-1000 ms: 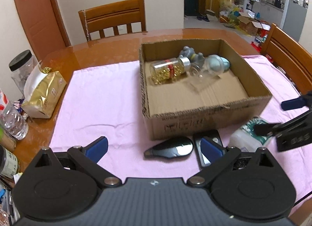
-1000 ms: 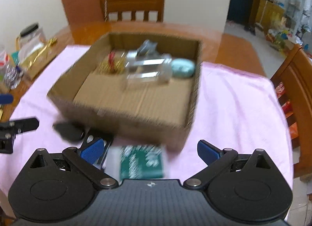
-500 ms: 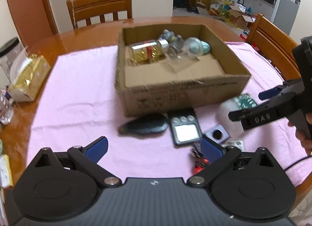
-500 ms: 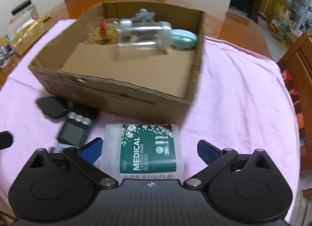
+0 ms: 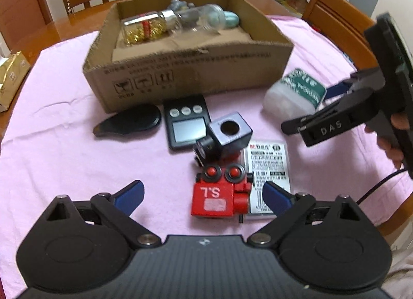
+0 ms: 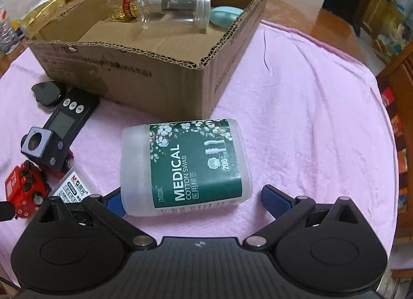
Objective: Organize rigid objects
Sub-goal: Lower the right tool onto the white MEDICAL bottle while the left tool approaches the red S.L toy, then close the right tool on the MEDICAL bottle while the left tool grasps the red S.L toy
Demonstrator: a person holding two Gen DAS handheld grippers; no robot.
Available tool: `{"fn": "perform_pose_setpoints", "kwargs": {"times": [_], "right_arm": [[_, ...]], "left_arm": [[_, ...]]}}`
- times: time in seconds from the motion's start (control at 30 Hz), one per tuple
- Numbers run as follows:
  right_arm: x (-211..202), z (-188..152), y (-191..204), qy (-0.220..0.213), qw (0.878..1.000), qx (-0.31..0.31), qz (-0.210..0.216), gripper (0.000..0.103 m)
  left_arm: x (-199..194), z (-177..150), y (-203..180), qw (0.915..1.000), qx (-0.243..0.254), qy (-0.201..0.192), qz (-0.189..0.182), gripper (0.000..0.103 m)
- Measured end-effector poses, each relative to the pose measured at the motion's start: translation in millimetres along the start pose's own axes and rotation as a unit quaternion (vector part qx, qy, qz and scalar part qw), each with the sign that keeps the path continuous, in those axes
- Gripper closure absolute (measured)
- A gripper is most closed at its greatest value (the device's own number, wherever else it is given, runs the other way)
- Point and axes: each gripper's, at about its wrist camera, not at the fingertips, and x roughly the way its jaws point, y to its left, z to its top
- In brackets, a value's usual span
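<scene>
Your right gripper [image 6: 191,198] is spread wide around the near end of the cotton swab box [image 6: 185,167], which lies flat on the pink cloth [image 6: 309,118] just before the cardboard box [image 6: 160,66]. It looks light, stiff and smooth-sided, probably slippery, so pinch across its long flanks. Your left gripper [image 5: 204,193] hangs open over the red toy [image 5: 219,195]. The carton's corrugated rim stands close ahead; open cloth lies to your right.

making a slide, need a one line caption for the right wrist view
Open right gripper straddles a medical cotton swab box lying on the pink cloth beside a partly filled cardboard box.
</scene>
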Motion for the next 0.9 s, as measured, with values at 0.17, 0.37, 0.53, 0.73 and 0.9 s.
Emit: {"fn": "perform_pose_setpoints", "kwargs": {"times": [0.17, 0.37, 0.53, 0.73, 0.9], "right_arm": [[-3, -3, -3, -0.011, 1.0, -0.006, 0.005, 0.0], [-6, -9, -2, -0.021, 1.0, -0.004, 0.004, 0.0], [-6, -9, -1, -0.022, 1.0, 0.0, 0.002, 0.0], [-6, -10, -1, -0.028, 1.0, 0.004, -0.001, 0.0], [-8, -16, 0, -0.038, 0.999, 0.008, -0.004, 0.0]], "left_arm": [[8, -3, -1, 0.9998, -0.009, 0.008, -0.019, 0.027], [17, -5, 6, 0.9985, -0.031, 0.01, -0.044, 0.051], [14, -11, 10, 0.9985, -0.033, 0.012, -0.042, 0.053], [5, -24, 32, 0.9986, -0.05, 0.012, 0.013, 0.053], [5, -31, 49, 0.9966, -0.072, 0.008, 0.038, 0.049]]}}
